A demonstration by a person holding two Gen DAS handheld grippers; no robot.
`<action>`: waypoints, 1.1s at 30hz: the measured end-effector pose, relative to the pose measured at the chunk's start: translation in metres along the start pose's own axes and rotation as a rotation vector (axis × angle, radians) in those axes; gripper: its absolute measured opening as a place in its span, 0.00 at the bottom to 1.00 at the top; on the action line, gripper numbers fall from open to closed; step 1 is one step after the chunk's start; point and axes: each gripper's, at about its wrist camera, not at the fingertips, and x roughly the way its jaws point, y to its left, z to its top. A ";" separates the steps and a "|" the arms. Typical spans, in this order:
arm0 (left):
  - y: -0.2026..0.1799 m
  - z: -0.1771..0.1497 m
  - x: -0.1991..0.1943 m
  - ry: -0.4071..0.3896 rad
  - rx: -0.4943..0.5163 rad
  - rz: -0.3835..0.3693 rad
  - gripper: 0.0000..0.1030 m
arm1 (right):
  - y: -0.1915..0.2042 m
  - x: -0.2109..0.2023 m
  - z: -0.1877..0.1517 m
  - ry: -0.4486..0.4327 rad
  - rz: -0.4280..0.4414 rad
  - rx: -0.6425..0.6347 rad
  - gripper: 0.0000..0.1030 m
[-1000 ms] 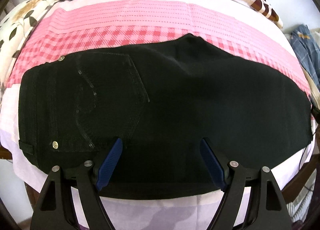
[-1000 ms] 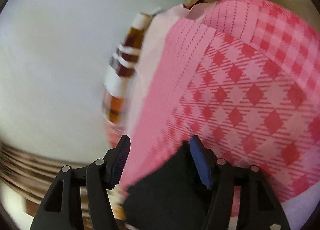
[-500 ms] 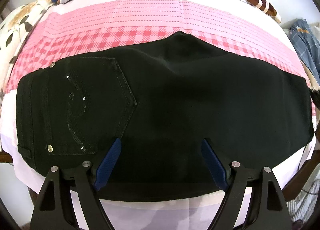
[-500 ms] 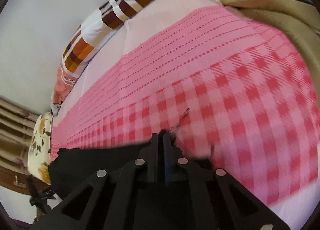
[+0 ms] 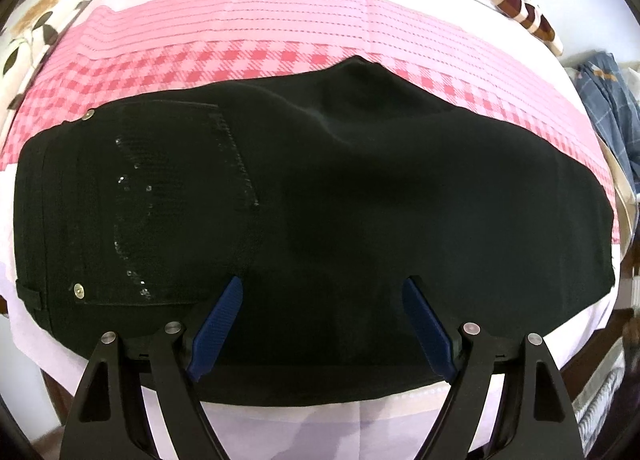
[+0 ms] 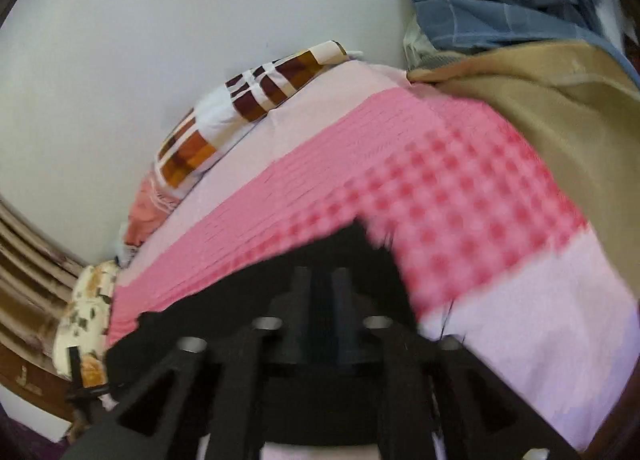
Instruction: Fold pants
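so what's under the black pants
The black pants lie on a pink checked bedsheet, which shows all around them. Whether anything else lies beneath them cannot be seen, since the cloth covers it.

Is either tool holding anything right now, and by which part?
Left tool: nothing. Right tool, jaws opening, seems to pinch the black denim pants; exact part unclear.

Pink checked bed [image 5: 280,56] against plain wall [image 6: 160,40], apparently wooden-framed.
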 end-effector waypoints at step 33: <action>-0.016 -0.006 -0.016 -0.037 0.038 0.013 0.80 | 0.028 -0.012 -0.045 -0.016 -0.094 -0.079 0.07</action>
